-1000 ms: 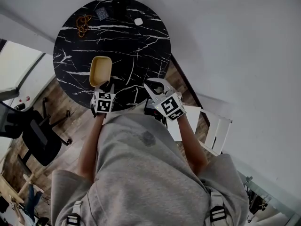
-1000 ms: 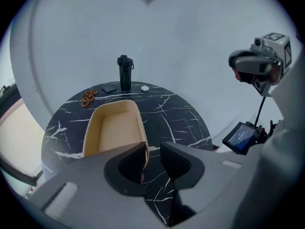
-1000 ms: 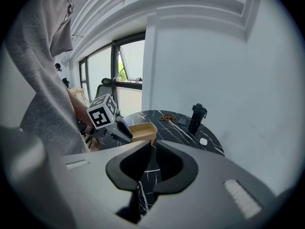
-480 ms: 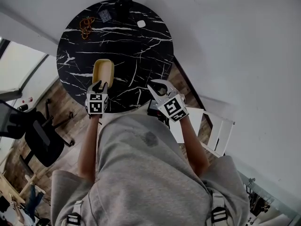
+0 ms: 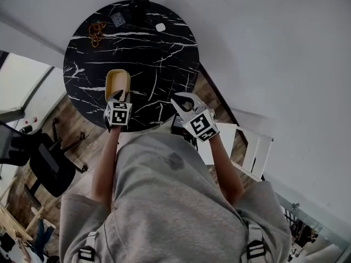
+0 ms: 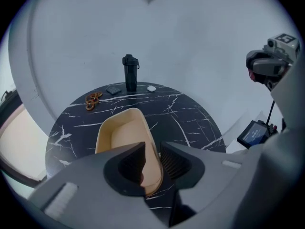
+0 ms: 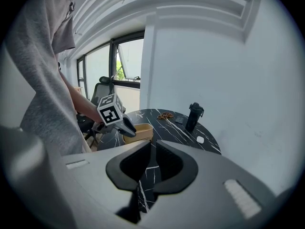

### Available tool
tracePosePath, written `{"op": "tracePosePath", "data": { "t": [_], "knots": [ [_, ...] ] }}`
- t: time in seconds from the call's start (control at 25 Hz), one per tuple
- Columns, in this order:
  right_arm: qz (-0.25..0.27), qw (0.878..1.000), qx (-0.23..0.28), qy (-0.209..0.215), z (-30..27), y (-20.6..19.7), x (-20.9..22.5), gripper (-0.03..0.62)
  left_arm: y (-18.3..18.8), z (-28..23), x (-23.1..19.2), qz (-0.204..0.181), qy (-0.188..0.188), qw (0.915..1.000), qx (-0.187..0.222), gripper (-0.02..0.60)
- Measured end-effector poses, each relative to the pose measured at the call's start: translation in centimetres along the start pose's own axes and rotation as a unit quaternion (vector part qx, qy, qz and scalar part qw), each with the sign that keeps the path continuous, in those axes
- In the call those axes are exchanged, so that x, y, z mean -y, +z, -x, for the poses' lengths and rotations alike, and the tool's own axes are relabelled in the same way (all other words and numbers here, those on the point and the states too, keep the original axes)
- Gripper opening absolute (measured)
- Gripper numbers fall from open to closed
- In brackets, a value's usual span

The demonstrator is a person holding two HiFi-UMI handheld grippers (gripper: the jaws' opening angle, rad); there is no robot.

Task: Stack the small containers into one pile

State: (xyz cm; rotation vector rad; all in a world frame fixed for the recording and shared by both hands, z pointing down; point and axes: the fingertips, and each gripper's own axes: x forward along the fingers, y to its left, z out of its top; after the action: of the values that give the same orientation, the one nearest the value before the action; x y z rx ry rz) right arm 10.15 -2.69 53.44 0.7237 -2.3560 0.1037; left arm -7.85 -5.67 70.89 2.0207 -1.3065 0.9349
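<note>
Closest to the person, the right gripper [image 7: 151,149] hangs over the near edge of the black marble table [image 6: 190,113]; its jaws stand a narrow slot apart with only the tabletop showing through, so it carries nothing; I judge it is parked there to stay out of the other hand's way, yet near enough to steady things if needed. A little further in, the left gripper [image 6: 152,149] tilts down onto the tan container [image 6: 121,132], which sits on the near left part of the table; one jaw is inside the tub and the other outside, so its near wall runs between them; the jaws have just been closing, but they look wide and I can't see the pads biting yet; taking the wall edge-on like this seems meant to lift or nudge the tub without tipping it. Whether it is one tub or several already nested, I cannot tell; no other loose container shows. At the far rim, well apart from the work, stand a black bottle [image 6: 129,74], a brown tangle of rings [image 6: 92,99] and a small white piece [image 6: 151,88].
</note>
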Motion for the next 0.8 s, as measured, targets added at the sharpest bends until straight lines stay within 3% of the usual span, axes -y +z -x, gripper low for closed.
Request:
{"op": "tracePosePath", "data": {
  "t": [0.4,0.64,0.8],
  "knots": [
    [-0.009,1.0,0.0,-0.006,0.5,-0.8,0.3,0.05,-0.2,-1.7,0.1,-0.07,0.047,0.9961,-0.026,0.065],
    [-0.009,1.0,0.0,-0.002,0.6,-1.0,0.5,0.049,1.4,-0.2,-0.3,-0.155,0.103,0.9826,-0.01,0.04],
    [-0.009,1.0,0.0,0.003,0.3,-1.1,0.4,0.049,1.5,0.4,-0.2,-0.176,0.101,0.979,-0.016,0.051]
  ]
}}
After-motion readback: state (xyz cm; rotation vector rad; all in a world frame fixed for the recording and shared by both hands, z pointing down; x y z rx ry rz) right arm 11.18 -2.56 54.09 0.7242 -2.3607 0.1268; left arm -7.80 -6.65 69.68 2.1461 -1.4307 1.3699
